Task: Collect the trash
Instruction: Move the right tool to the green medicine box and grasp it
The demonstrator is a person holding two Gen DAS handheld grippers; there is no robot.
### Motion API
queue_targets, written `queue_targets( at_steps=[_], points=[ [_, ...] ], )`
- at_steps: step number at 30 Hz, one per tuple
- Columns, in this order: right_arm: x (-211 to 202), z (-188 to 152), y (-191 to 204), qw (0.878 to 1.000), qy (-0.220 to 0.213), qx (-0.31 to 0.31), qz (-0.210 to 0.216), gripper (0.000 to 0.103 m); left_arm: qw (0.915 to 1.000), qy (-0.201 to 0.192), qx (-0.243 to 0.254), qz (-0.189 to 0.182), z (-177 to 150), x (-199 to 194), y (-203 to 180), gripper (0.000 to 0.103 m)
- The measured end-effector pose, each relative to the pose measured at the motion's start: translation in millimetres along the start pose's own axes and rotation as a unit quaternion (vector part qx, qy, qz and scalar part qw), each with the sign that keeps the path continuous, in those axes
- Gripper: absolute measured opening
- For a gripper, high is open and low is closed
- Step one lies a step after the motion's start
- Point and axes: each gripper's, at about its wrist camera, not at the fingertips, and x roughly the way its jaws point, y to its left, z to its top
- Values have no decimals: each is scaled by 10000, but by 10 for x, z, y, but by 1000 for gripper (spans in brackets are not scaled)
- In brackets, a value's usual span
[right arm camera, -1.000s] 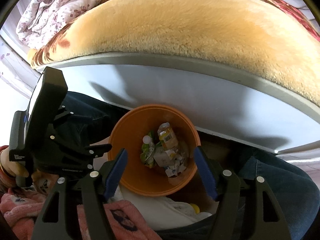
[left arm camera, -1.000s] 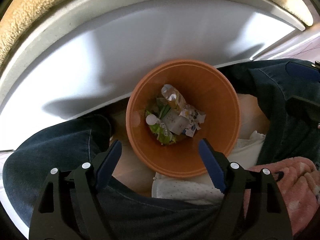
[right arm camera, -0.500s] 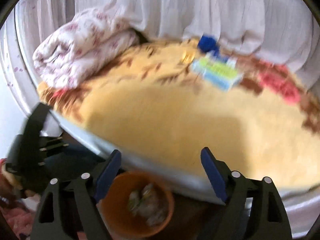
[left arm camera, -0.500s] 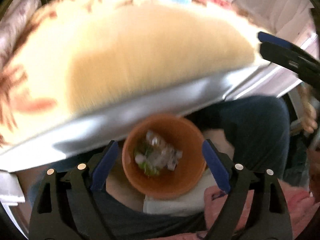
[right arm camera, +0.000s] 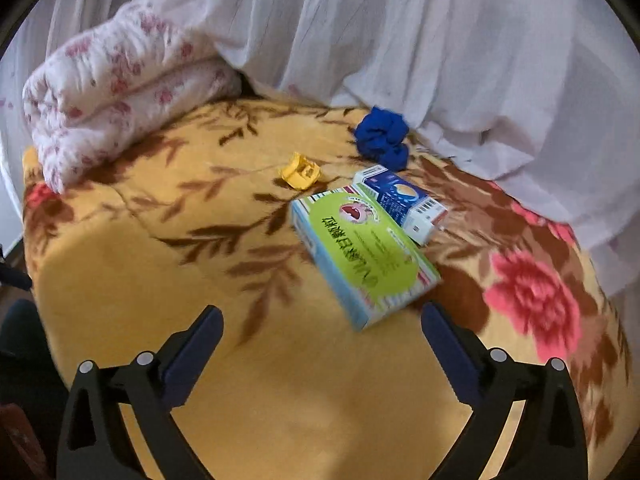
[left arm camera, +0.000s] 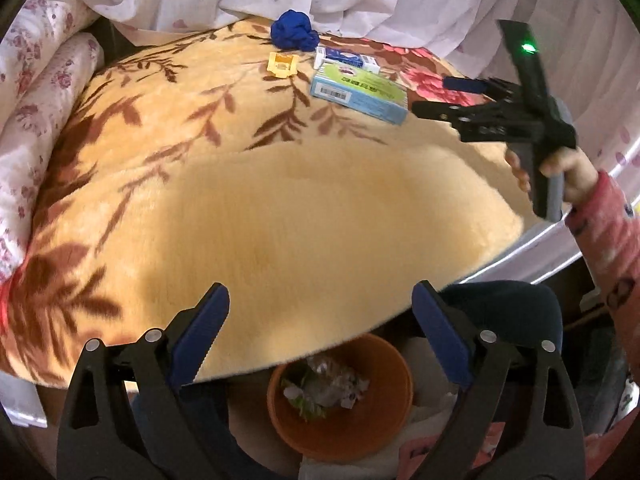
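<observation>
Four things are lying on the bed's yellow blanket (right arm camera: 280,380), all far from both grippers. Going from left to right in the right wrist view: one small yellow plastic piece (right arm camera: 301,175), one big green box (right arm camera: 364,256), one crumpled blue cloth (right arm camera: 382,137) behind it near the white curtain (right arm camera: 400,40), and one smaller blue and white box (right arm camera: 402,202) that is touching the green box's far side. One rolled flowered quilt (right arm camera: 108,100) is resting at the left end of the bed.

One orange bin (left arm camera: 340,436) is standing below the bed edge in the left wrist view, with several pieces of trash inside it.

Both grippers are hovering with wide jaws, holding nothing: the left gripper (left arm camera: 320,344) above the bin and blanket edge, the right gripper (right arm camera: 320,360) above the blanket, in front of the green box.
</observation>
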Motion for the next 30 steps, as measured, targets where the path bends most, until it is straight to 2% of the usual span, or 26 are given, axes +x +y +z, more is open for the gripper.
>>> queue_targets(
  at_steps=[5, 11, 17, 26, 30],
  points=[
    [454, 199, -215, 9991, 354, -198, -139, 98, 9999, 16, -105, -57, 150, 89, 112, 90],
    [924, 324, -406, 9959, 832, -348, 75, 98, 9998, -65, -182, -111, 379, 182, 217, 90],
    [1206, 384, -448, 9922, 1152, -402, 256, 98, 9996, -84, -227, -131, 537, 264, 266, 90],
    [1029, 279, -379, 9941, 1027, -84, 329, 91, 9995, -148, -269, -12, 628, 246, 292, 90],
    [853, 198, -330, 9952, 942, 212, 185, 91, 9993, -150, -334, 82, 624, 232, 323, 90]
  ],
)
